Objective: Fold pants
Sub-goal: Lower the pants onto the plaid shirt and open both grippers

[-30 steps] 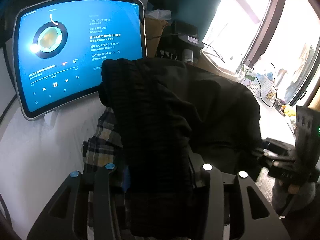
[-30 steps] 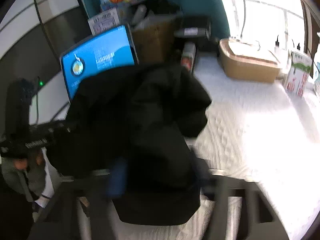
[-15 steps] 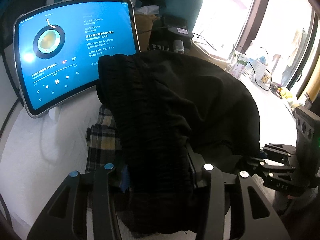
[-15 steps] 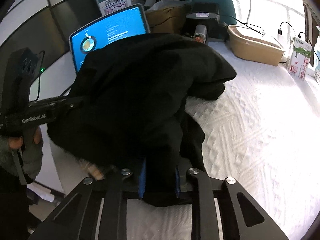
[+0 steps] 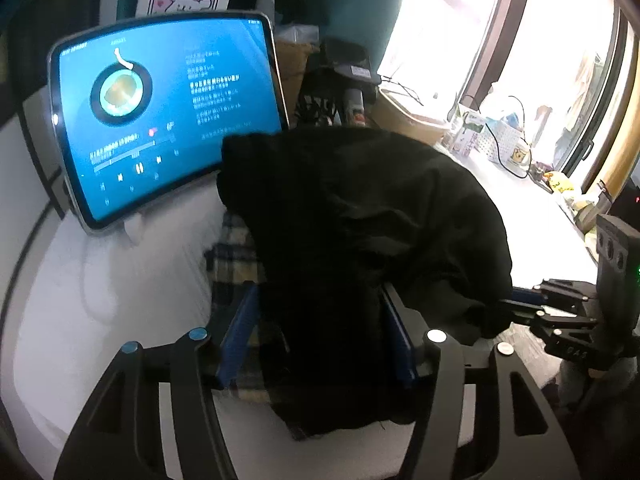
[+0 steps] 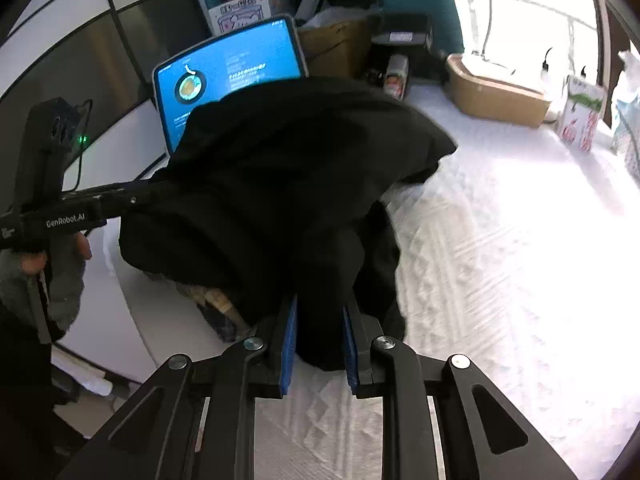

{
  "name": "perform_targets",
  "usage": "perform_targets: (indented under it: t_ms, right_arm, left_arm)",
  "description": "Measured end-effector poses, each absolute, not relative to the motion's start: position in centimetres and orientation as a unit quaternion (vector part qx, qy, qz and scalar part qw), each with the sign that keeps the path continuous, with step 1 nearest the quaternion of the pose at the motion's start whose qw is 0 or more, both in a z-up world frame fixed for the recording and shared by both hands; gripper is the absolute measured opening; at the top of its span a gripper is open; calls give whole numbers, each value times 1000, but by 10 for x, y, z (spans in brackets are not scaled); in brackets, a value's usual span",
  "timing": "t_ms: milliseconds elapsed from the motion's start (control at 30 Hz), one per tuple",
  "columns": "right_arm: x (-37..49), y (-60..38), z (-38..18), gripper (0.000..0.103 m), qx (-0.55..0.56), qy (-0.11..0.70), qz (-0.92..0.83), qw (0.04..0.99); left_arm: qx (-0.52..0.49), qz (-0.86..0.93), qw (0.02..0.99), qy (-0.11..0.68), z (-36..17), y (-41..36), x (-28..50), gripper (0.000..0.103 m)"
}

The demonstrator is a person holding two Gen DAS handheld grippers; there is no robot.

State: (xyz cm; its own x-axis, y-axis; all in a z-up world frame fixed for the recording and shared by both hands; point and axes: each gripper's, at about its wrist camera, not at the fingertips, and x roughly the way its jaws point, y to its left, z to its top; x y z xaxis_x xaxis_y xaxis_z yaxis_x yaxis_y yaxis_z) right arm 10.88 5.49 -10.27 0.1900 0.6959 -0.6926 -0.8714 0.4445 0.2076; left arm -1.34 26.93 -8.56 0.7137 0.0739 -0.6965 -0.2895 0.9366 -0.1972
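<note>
The black pants (image 5: 360,232) lie bunched in a mound on the white quilted bed, over a plaid garment (image 5: 232,256). My left gripper (image 5: 320,316) has its blue pads spread wide; the black cloth lies loose between them. My right gripper (image 6: 318,320) has its blue pads slightly apart around a thick fold of the pants (image 6: 280,184). The right gripper also shows at the right of the left wrist view (image 5: 560,320), at the pants' edge. The left gripper shows at the left of the right wrist view (image 6: 80,208).
A lit tablet (image 5: 160,116) stands propped behind the pants. A cardboard box (image 6: 340,44), a tan tray (image 6: 496,92) and a small carton (image 6: 580,120) line the back by the window. The white bed cover (image 6: 500,260) stretches to the right.
My left gripper's pads have spread apart and let go of the cloth. The right gripper's pads have parted a little. The pants have come down onto the bed.
</note>
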Motion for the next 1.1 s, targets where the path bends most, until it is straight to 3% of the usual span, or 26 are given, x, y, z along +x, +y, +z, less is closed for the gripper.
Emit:
perform_targets:
  t_ms: [67, 133, 600, 800, 867, 933, 1000, 1033, 1067, 1100]
  right_arm:
    - [115, 52, -94, 63, -108, 364, 511, 771]
    - [123, 48, -84, 77, -94, 354, 511, 778]
    - [206, 57, -54, 77, -16, 372, 521, 768]
    - [253, 81, -70, 77, 31, 443, 534, 719]
    - [268, 94, -85, 63, 55, 483, 545, 683]
    - [275, 106, -96, 61, 66, 503, 554, 660]
    - [278, 115, -100, 47, 65, 502, 562, 654]
    - [278, 118, -99, 30, 59, 495, 563, 659]
    - [277, 120, -95, 19, 49, 482, 563, 669]
    - [276, 122, -91, 17, 38, 471, 565, 677]
  left_arm:
    - [-140, 98, 914, 368, -82, 271, -9, 60]
    - [-139, 95, 914, 369, -79, 274, -6, 60]
    - [-178, 88, 923, 330, -51, 305, -19, 60]
    - [-171, 118, 921, 329, -49, 318, 14, 60]
    - [-164, 120, 918, 339, -57, 323, 32, 60]
    - [-164, 123, 912, 354, -69, 330, 49, 60]
    - [-160, 132, 907, 366, -79, 334, 63, 60]
    - [-156, 132, 907, 367, -81, 334, 67, 60]
    - [-150, 127, 910, 365, -82, 333, 70, 59]
    - [-142, 122, 912, 364, -82, 332, 74, 57]
